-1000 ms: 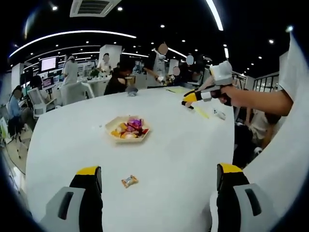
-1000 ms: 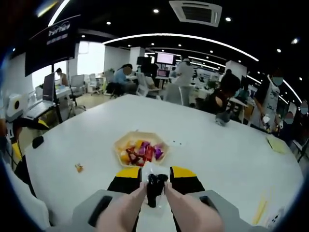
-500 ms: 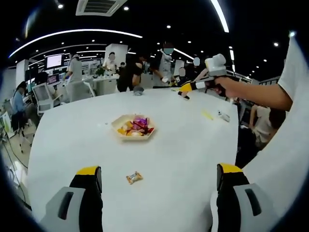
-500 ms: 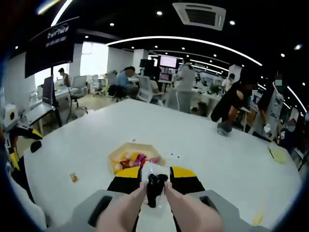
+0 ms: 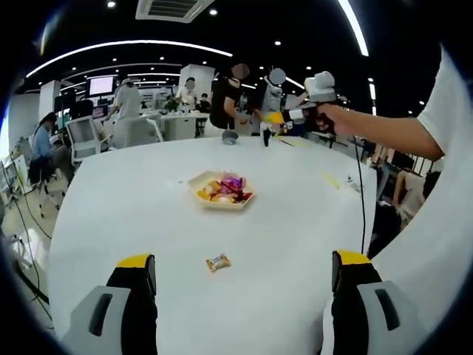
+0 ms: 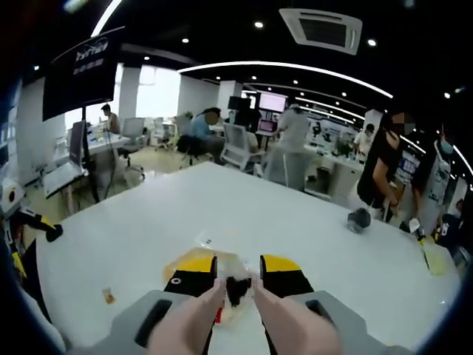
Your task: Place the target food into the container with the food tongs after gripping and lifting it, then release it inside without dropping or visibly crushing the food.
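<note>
Left gripper view: left gripper point(image 5: 240, 288) gapes wide and empty over a stray candy point(image 5: 218, 262), near the tray point(image 5: 222, 190). Right gripper point(image 6: 237, 279) clamps the tongs point(image 6: 236, 290); the candy is not yet gripped.

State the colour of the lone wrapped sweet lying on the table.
Orange and white; the sweet shows best in the left gripper view.

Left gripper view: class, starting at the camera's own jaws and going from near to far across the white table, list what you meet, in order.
Wrapped candy → hexagonal tray of candies → dark object at the table's far edge → people standing beyond the table.
</note>
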A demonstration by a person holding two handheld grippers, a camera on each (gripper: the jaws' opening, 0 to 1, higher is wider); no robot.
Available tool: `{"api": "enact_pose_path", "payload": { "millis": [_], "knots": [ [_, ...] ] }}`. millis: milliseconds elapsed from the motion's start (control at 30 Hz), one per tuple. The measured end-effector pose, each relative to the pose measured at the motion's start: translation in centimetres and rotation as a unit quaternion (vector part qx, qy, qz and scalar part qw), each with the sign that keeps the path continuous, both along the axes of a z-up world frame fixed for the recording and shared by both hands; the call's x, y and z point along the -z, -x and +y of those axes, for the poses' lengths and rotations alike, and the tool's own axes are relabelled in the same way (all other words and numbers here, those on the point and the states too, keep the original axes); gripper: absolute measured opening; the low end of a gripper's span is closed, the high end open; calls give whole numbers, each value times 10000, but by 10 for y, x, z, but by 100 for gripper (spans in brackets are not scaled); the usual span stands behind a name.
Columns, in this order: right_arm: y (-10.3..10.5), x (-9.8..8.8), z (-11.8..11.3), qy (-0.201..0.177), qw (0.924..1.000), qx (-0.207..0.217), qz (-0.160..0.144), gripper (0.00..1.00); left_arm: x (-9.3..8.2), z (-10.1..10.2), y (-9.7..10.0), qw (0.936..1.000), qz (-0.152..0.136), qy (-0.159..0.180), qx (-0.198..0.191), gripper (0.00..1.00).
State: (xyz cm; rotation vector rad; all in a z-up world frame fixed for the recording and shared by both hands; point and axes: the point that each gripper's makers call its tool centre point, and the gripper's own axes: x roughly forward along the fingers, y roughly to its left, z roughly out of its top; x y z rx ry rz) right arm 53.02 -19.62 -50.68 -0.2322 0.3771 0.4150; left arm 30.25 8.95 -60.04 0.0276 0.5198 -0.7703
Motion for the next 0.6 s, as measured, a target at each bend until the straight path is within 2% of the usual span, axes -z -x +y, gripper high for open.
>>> {"api": "enact_pose_path", "payload": {
  "millis": [100, 233, 300, 367, 433, 600],
  "knots": [
    [-11, 1, 8, 34, 10000, -81, -8, 20, 0, 2, 1, 10000, 21, 6, -44, 99],
    [-25, 13, 28, 94, 9994, -320, 100, 21, 2, 13, 1, 9996, 64, -13, -277, 99],
    [-24, 22, 35, 86, 9985, -470, 257, 22, 1, 17, 1, 9994, 69, -13, -339, 99],
    [-19, 28, 36, 208, 9983, -482, 240, 23, 3, 20, 2, 9992, 90, -18, -396, 99],
    [-17, 38, 34, 154, 9979, -479, 397, 23, 5, 22, 2, 9989, 127, -31, -441, 99],
    [-13, 44, 36, 49, 9977, -494, 465, 24, 7, 20, 1, 9989, 159, -52, -441, 99]
  ]
}}
